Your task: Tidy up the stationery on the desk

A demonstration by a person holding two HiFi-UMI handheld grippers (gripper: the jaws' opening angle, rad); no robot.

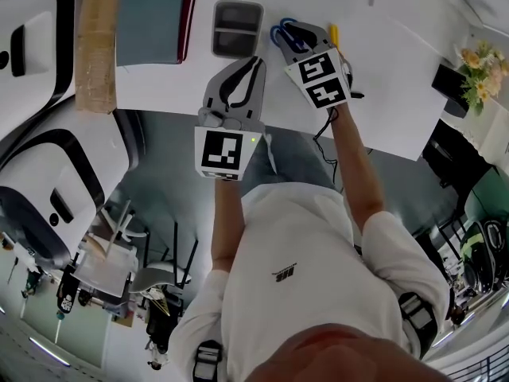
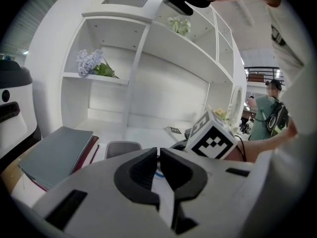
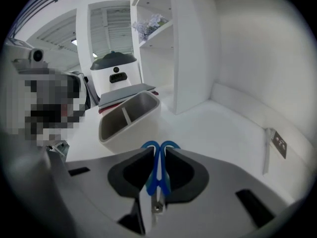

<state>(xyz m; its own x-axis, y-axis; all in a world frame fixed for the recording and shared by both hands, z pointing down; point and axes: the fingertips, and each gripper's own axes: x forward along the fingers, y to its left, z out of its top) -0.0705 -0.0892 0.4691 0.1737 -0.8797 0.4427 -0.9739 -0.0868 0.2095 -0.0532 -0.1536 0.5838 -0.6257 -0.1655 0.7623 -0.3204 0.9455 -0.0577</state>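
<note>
Blue-handled scissors [image 3: 157, 178] stand clamped between the pads of my right gripper [image 3: 158, 150], their handle loops sticking out ahead of the fingertips. In the head view the same scissors [image 1: 279, 32] hang over the white desk [image 1: 398, 70], just right of a grey pen holder [image 1: 237, 28], with my right gripper [image 1: 297, 33] shut on them. My left gripper [image 1: 255, 60] hovers over the desk's near edge, below the holder. Its jaws [image 2: 159, 152] are together with nothing between them. The holder [image 3: 130, 115] sits a little ahead and left of the scissors, its two compartments empty.
A grey book on a red one [image 1: 153, 14] lies left of the holder, beside a brown board [image 1: 95, 38]. A yellow item [image 1: 334, 32] shows by the right gripper. A thin white stick [image 3: 267, 155] and a small black tag [image 3: 280, 143] lie right. Shelves [image 2: 148, 43] rise behind the desk.
</note>
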